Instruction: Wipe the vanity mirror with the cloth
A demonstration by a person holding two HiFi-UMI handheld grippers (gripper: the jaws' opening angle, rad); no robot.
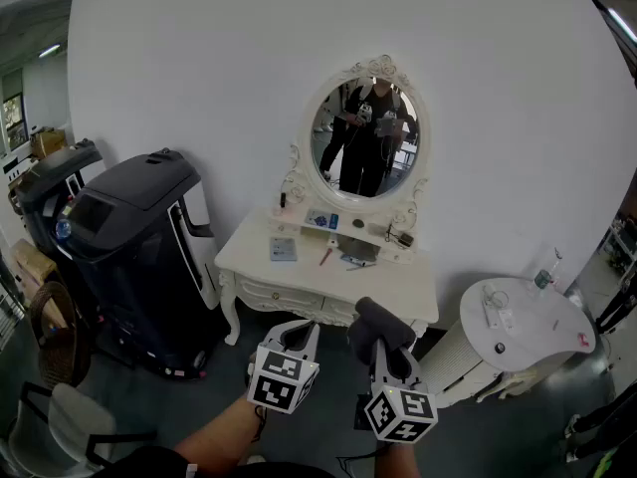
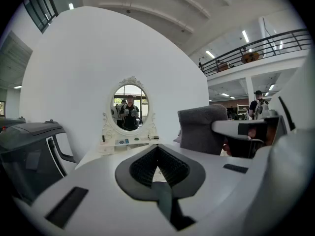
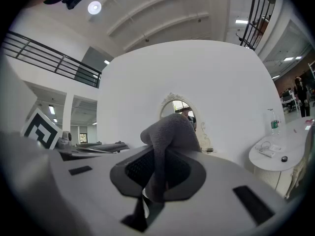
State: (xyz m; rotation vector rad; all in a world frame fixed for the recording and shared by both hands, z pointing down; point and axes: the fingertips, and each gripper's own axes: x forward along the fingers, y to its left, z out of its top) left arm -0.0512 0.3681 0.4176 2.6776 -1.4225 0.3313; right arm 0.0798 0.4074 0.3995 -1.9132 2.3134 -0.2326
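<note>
An oval vanity mirror [image 1: 366,132] in an ornate white frame stands on a white dressing table [image 1: 299,272] against the wall; it also shows in the left gripper view as the mirror [image 2: 129,107], and partly hidden as the mirror [image 3: 173,105] in the right gripper view. My right gripper [image 1: 386,355] is shut on a grey cloth [image 1: 378,325], which bulges up out of the jaws as the cloth [image 3: 170,136]. My left gripper [image 1: 299,339] is shut and holds nothing. Both hang in front of the table, well short of the mirror.
Small items [image 1: 284,249] lie on the table top and its shelf. A black machine [image 1: 134,237] stands left of the table. A round white side table [image 1: 528,322] with a bottle [image 1: 545,267] stands to the right. A wicker basket [image 1: 58,332] and a chair [image 1: 70,416] are at the lower left.
</note>
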